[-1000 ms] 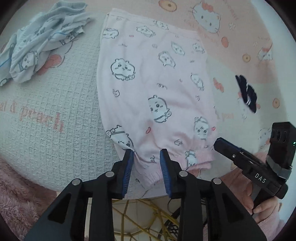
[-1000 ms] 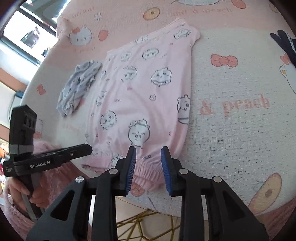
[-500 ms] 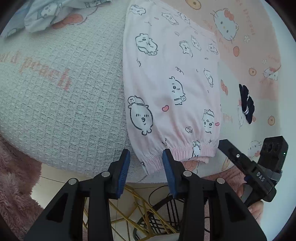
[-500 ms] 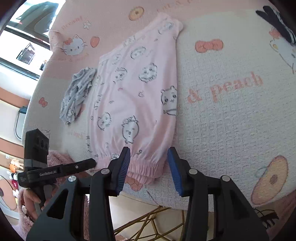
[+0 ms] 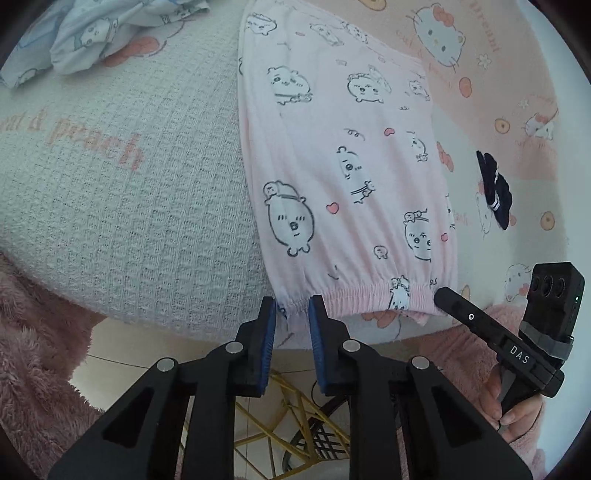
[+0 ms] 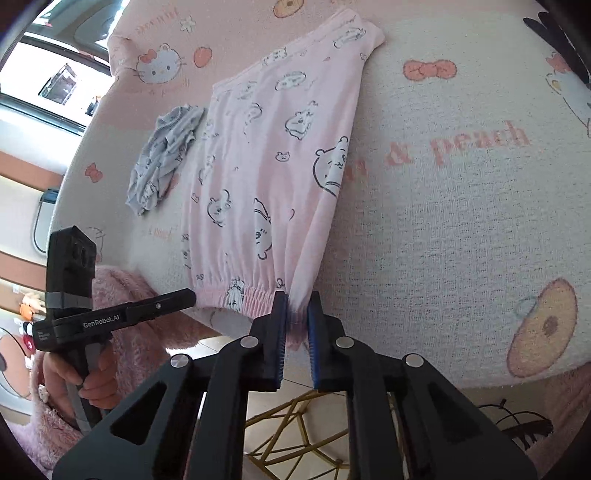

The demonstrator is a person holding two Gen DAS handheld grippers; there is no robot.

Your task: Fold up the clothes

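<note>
Pink trousers [image 5: 343, 177]: both claws now closing on cuff.

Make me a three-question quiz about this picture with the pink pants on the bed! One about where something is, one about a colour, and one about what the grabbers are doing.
1. Where is the crumpled blue garment?
A. On the bedspread beside the pink pants
B. On top of the pink pants
C. On the floor

2. What colour are the gripper pads?
A. Red
B. Blue
C. Yellow

3. What sits between the jaws of the left gripper and the right gripper?
A. Nothing
B. The dark sock
C. The pants' elastic hem, one corner each

Answers: 1 A, it lies apart from the pants on the cover. 2 B, blue strips line each finger. 3 C, both closing jaws have gathered hem fabric between them.
</note>
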